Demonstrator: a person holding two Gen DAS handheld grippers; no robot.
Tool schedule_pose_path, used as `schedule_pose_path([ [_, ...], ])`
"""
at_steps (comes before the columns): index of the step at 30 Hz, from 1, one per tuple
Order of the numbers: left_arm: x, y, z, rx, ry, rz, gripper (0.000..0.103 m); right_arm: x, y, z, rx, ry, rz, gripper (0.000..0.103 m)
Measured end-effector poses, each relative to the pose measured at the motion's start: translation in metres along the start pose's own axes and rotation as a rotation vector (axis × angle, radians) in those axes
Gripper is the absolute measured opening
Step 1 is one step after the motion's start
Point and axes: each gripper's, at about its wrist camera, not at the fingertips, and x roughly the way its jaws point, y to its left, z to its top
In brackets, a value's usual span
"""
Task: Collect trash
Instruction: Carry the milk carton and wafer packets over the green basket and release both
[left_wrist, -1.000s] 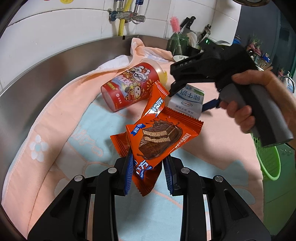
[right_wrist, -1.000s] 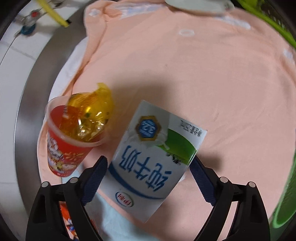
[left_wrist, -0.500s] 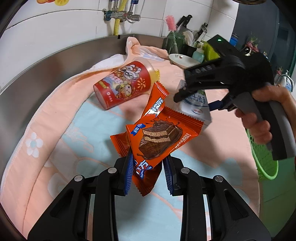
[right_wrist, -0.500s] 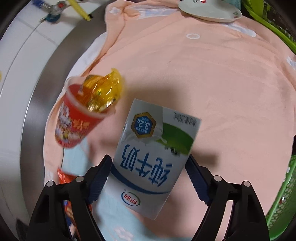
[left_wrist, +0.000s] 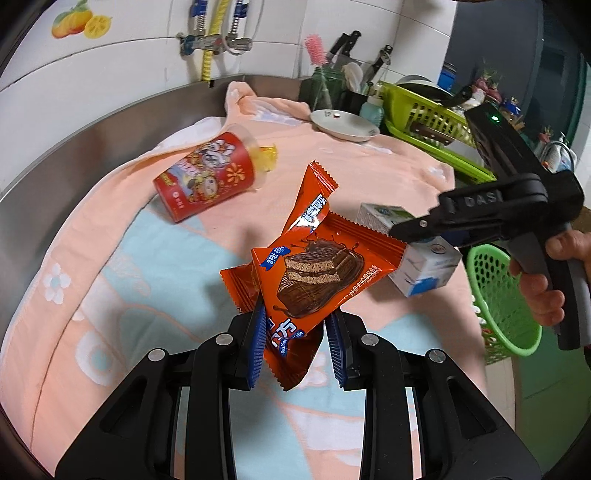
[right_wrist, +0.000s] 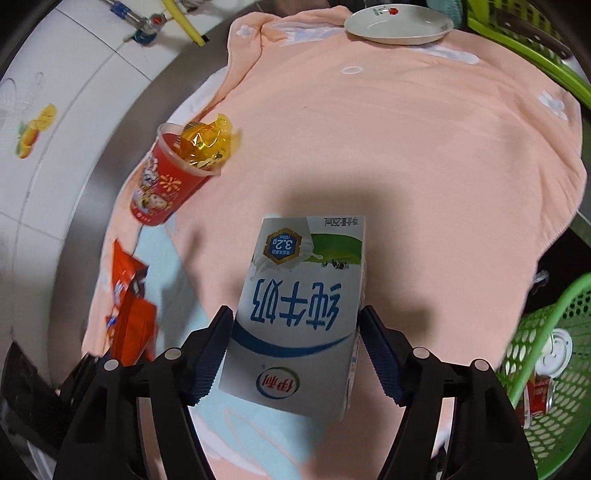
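Observation:
My left gripper (left_wrist: 295, 343) is shut on orange chocolate-wafer wrappers (left_wrist: 314, 273) and holds them above the pink and blue towel (left_wrist: 110, 288). My right gripper (right_wrist: 295, 354) is shut on a white milk carton (right_wrist: 299, 314), lifted off the towel; the carton (left_wrist: 424, 269) also shows in the left wrist view under the right gripper. A red snack cup (left_wrist: 207, 177) with a yellow wrapper in its mouth lies on its side on the towel; it also shows in the right wrist view (right_wrist: 166, 184). A green mesh basket (right_wrist: 546, 387) with a can inside sits at the right, below the towel edge.
A white plate (left_wrist: 343, 123) sits at the towel's far edge. A green dish rack (left_wrist: 436, 118), a knife holder and a brush stand behind it. A steel rim (left_wrist: 74, 147) and tiled wall with pipes bound the left and back.
Both grippers have lifted and moved away from the red cup. The right gripper has carried the milk carton up and to the right, toward the green basket.

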Motion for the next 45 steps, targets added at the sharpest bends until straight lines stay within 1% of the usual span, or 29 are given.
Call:
schedule_pose_path([
  [8, -0.001, -0.041, 0.002, 0.032, -0.001, -0.039, 0.029, -0.032, -0.038, -0.028, 0.037, -0.022, 0.079, 0.066],
  [11, -0.003, -0.059, 0.003, 0.062, -0.003, -0.053, 0.029, -0.043, -0.051, -0.037, 0.053, -0.032, 0.105, 0.066],
  [16, -0.002, -0.085, 0.008, 0.086, -0.008, -0.077, 0.029, -0.049, -0.066, -0.044, 0.080, -0.044, 0.133, 0.066],
  [20, -0.003, -0.094, 0.010, 0.101, -0.008, -0.082, 0.029, -0.042, -0.064, -0.049, 0.054, -0.027, 0.119, 0.066],
  [26, -0.006, -0.096, 0.012, 0.105, -0.015, -0.081, 0.029, -0.025, -0.052, -0.051, 0.009, -0.020, 0.043, 0.067],
  [28, -0.007, -0.095, 0.012, 0.105, -0.016, -0.081, 0.029, -0.021, -0.049, -0.049, 0.010, -0.019, 0.029, 0.070],
  [30, -0.007, -0.093, 0.011, 0.102, -0.016, -0.079, 0.029, -0.016, -0.047, -0.047, 0.017, -0.015, 0.015, 0.077],
  [31, -0.007, -0.092, 0.011, 0.100, -0.016, -0.078, 0.029, -0.014, -0.046, -0.046, 0.018, -0.016, 0.007, 0.079],
  [36, -0.009, -0.081, 0.008, 0.081, -0.013, -0.073, 0.029, -0.001, -0.045, -0.042, 0.048, -0.024, -0.032, 0.079],
  [37, -0.008, -0.079, 0.008, 0.079, -0.011, -0.070, 0.029, -0.001, -0.045, -0.041, 0.047, -0.033, -0.036, 0.074],
  [38, -0.008, -0.078, 0.008, 0.079, -0.010, -0.069, 0.029, 0.000, -0.043, -0.040, 0.046, -0.034, -0.046, 0.073],
  [42, -0.009, -0.079, 0.009, 0.081, -0.013, -0.071, 0.029, -0.011, -0.053, -0.044, 0.059, -0.041, 0.001, 0.072],
  [45, -0.009, -0.086, 0.010, 0.085, -0.013, -0.084, 0.029, -0.028, -0.065, -0.050, 0.062, -0.069, 0.012, 0.072],
])
